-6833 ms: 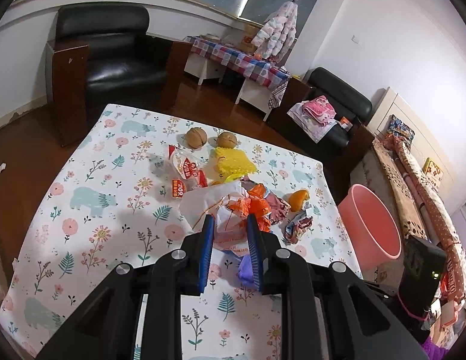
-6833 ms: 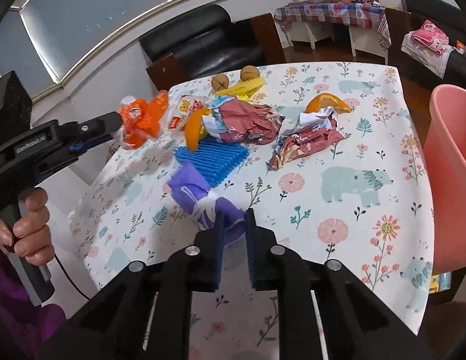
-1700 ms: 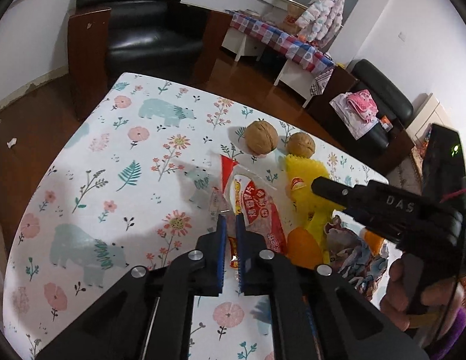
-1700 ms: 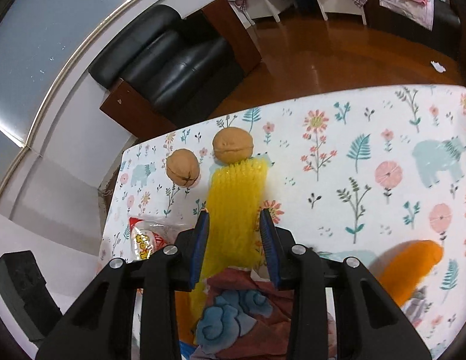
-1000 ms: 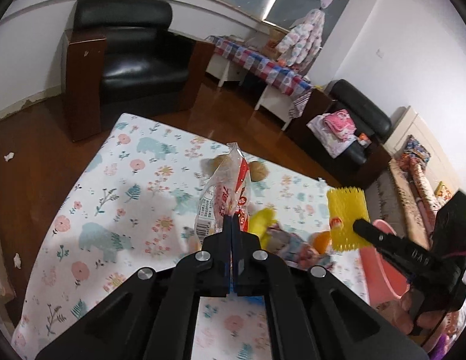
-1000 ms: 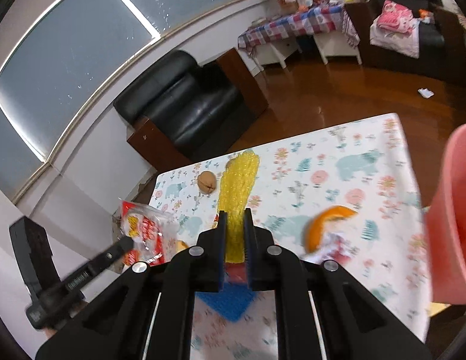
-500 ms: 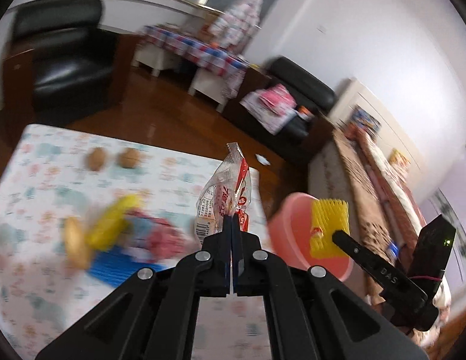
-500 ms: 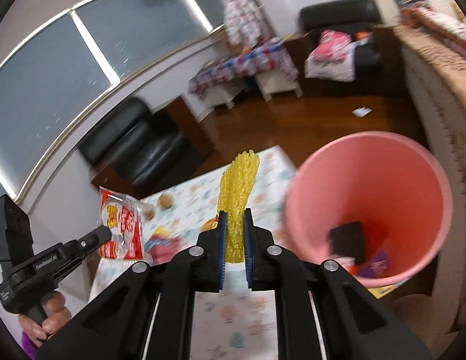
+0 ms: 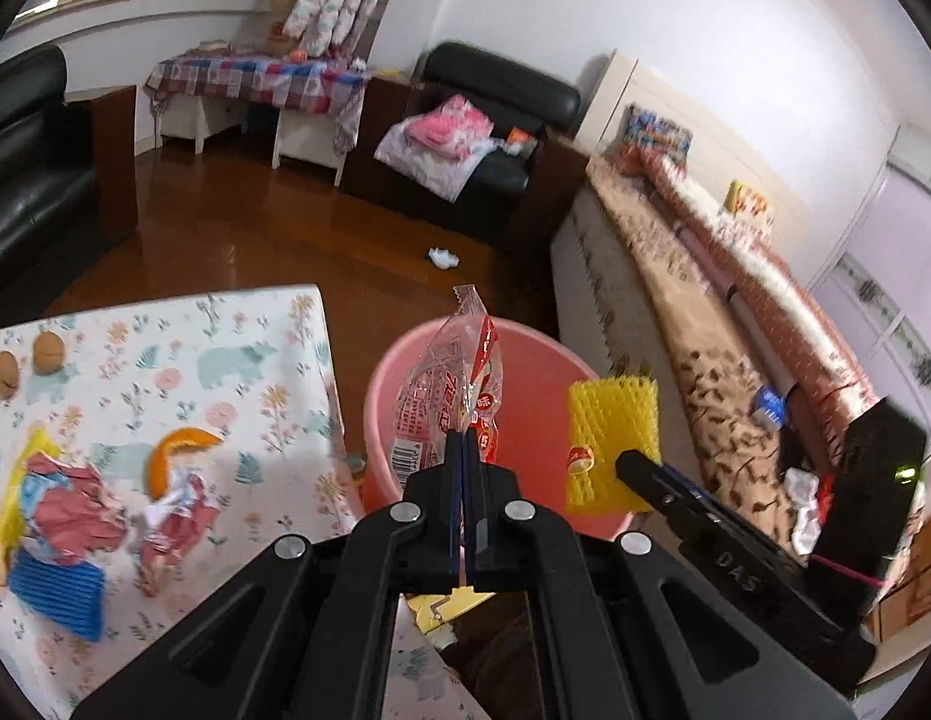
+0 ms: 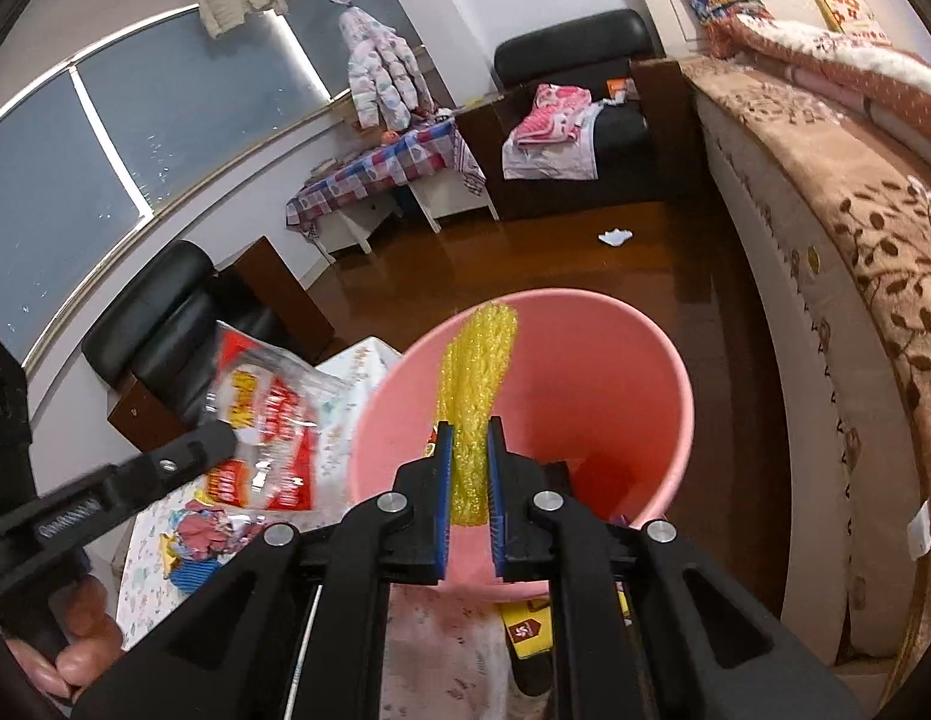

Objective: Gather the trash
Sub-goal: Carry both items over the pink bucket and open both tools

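Two pieces in hand: the left gripper (image 9: 464, 450) is clamped on a clear and red snack wrapper (image 9: 450, 384); the right gripper (image 10: 465, 450) pinches a yellow foam net (image 10: 474, 384), its jaws a little apart around the net's thickness.
Bucket: the pink bucket (image 10: 675, 396) stands on the floor just beside the table (image 9: 165, 360) edge; both pieces hang above its mouth, the net nearer the middle, the wrapper nearer the table-side rim.
Step in hand: dropping, as I judge it.
How to do it well: part each pair of jaws only with its piece wholly inside the rim; the wrapper is light and may drift, so carry it further toward the middle and lower before letting go.
Edges: the table corner lies close on the left of the bucket, and the sofa (image 10: 825, 300) on the right.
Open room: clear air above the bucket; the two grippers are near each other, so draw them back one at a time.
Left on the table: crumpled wrappers (image 9: 69, 510), blue foam (image 9: 57, 591), orange peel (image 9: 174, 450), two walnuts (image 9: 48, 351).
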